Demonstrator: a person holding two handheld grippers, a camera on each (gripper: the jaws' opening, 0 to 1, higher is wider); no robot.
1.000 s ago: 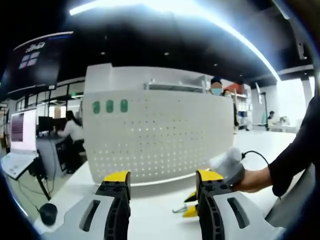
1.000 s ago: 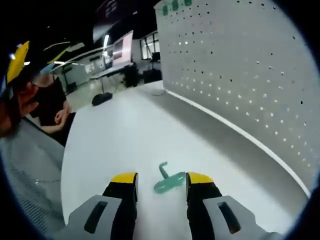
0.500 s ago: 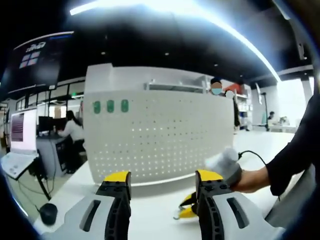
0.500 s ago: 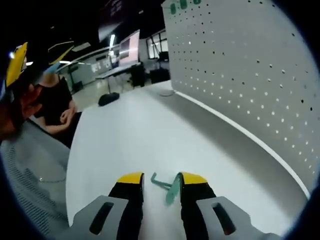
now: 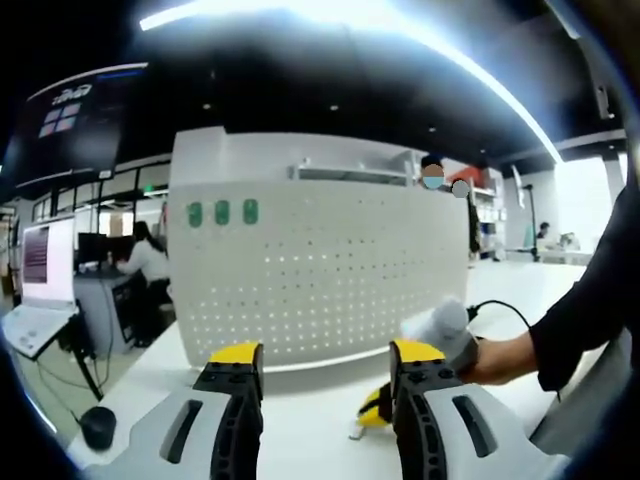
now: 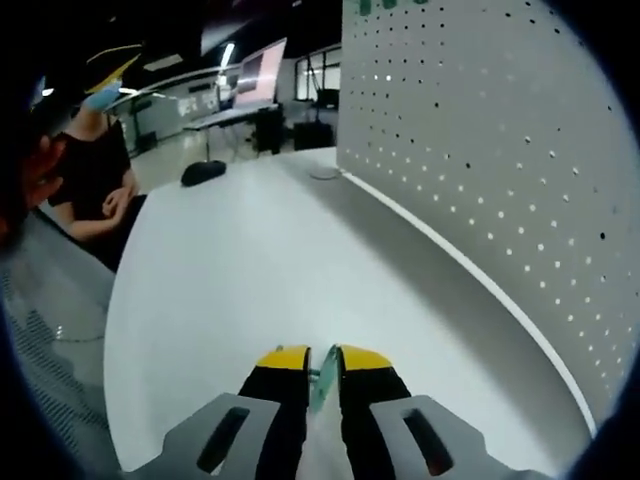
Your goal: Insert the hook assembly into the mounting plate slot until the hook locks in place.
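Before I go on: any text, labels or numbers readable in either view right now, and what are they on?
None can be read.
Dark hanging screen, upper left of the left gripper view: white marks and small squares, too blurred to read.
Monitor on the far desk: reddish content, illegible.
Distant lit screen in the right gripper view: too small to read.
White pegboard: holes and three green pegs, no lettering visible.

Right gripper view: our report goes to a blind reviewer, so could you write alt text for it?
The right gripper has its yellow-tipped fingers shut on a small teal hook above a white table. A white pegboard stands to the right.
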